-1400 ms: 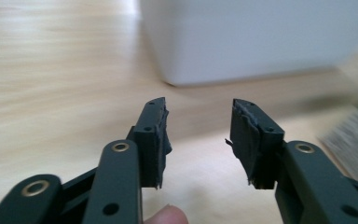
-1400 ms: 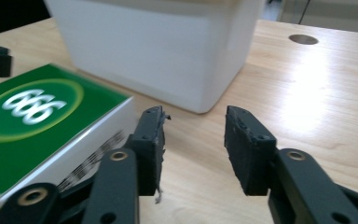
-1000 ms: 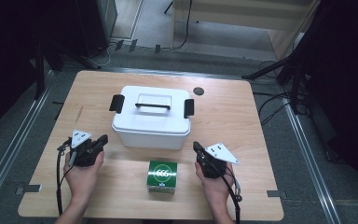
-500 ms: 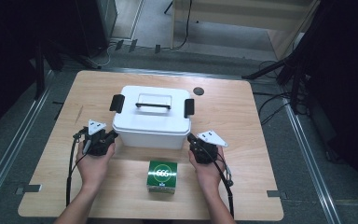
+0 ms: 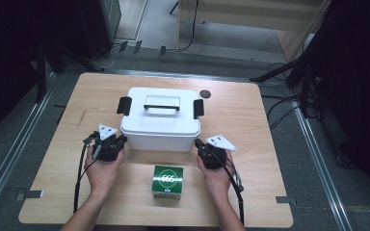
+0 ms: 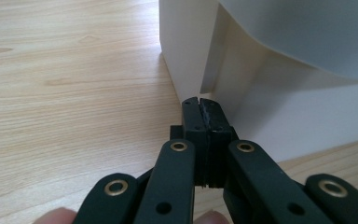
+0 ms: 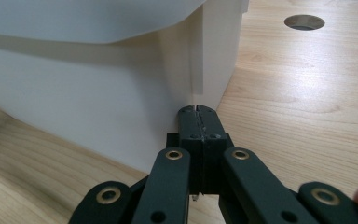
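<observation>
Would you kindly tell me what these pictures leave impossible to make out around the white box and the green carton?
- White box contents: high view, closed lid hides them.
- Green carton small print: high view, too small.
- Box lid and latches: both gripper views, cut off by the top edge.
- Whether the shut left hand-held gripper or right hand-held gripper touches the box: unclear.

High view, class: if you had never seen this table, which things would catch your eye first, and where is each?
A white lidded box with a black handle and side clips stands at the middle of the wooden table. The left hand-held gripper and the right hand-held gripper, jaws shut, point at its two near corners. A small green carton sits near the front edge, between the person's hands.
</observation>
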The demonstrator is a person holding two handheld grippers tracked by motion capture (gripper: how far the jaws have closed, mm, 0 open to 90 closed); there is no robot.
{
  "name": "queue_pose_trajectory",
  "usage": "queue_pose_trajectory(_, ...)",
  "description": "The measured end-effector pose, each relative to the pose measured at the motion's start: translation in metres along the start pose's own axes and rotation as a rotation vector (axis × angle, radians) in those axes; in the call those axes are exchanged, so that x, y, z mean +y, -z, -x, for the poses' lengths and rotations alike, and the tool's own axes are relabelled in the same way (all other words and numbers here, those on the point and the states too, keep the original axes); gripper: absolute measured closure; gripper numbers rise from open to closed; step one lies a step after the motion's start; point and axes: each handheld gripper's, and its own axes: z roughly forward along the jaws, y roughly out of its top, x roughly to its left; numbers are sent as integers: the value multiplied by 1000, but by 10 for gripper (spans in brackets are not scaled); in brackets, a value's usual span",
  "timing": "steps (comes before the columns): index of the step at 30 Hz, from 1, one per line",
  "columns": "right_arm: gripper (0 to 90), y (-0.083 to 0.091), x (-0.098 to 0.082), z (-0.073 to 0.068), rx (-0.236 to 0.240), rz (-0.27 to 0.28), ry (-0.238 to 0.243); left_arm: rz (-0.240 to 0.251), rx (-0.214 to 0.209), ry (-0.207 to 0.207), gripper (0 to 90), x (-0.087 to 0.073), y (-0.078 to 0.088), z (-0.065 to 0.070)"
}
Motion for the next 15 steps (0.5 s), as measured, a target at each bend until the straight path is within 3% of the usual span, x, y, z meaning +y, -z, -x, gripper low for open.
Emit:
queue_pose_trajectory(10, 900, 7, -6, 13, -9, 20, -12, -2, -25, -15, 900, 1, -2, 11)
queue_pose_trajectory(12, 900, 8, -7, 14, -12, 24, -2, 5, -21, -14, 858, 1, -1, 11)
queue_pose_trajectory(13, 788, 11, -10, 16, -33, 39, 15, 22, -24, -13, 819, -1, 5, 7)
queue_pose_trajectory(15, 736, 13, -10, 18, -44, 46, 21, 29, -29, -9, 801, -3, 8, 5)
